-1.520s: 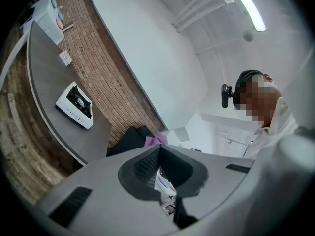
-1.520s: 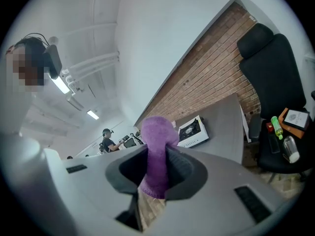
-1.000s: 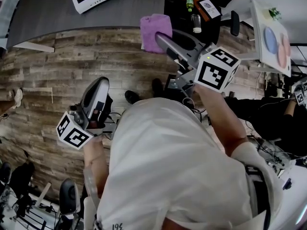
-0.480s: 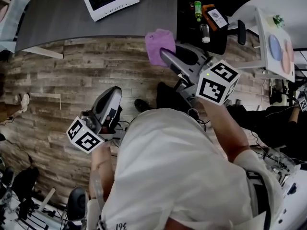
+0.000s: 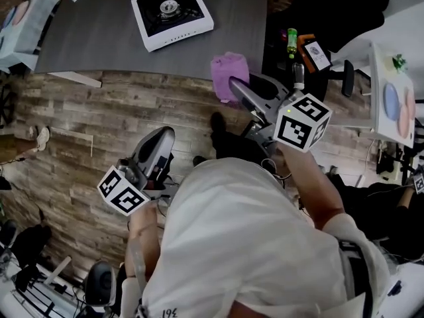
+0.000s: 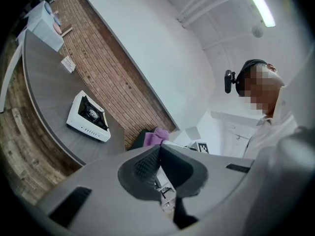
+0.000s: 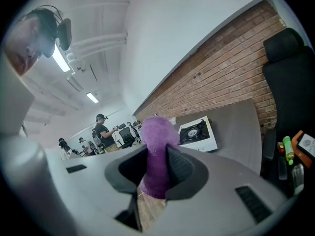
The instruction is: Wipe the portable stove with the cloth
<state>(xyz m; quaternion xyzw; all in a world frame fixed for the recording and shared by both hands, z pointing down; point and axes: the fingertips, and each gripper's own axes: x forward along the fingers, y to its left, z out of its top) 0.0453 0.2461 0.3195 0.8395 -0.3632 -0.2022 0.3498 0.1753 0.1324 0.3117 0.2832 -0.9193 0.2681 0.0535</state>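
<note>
- Cloth (image 5: 230, 73), purple and bunched, is pinched between the jaws of the right gripper (image 5: 237, 90); in the right gripper view it fills the gap between them and sticks up past the tips.
- Right gripper and cloth hang over the wood floor (image 5: 99, 121), just beside the edge of the grey table (image 5: 86, 45).
- Portable stove (image 5: 171, 12), white with a black top, sits on the grey table, well apart from both grippers.
- Left gripper (image 5: 163, 138) is over the floor, its jaws pressed together with nothing between them.
</note>
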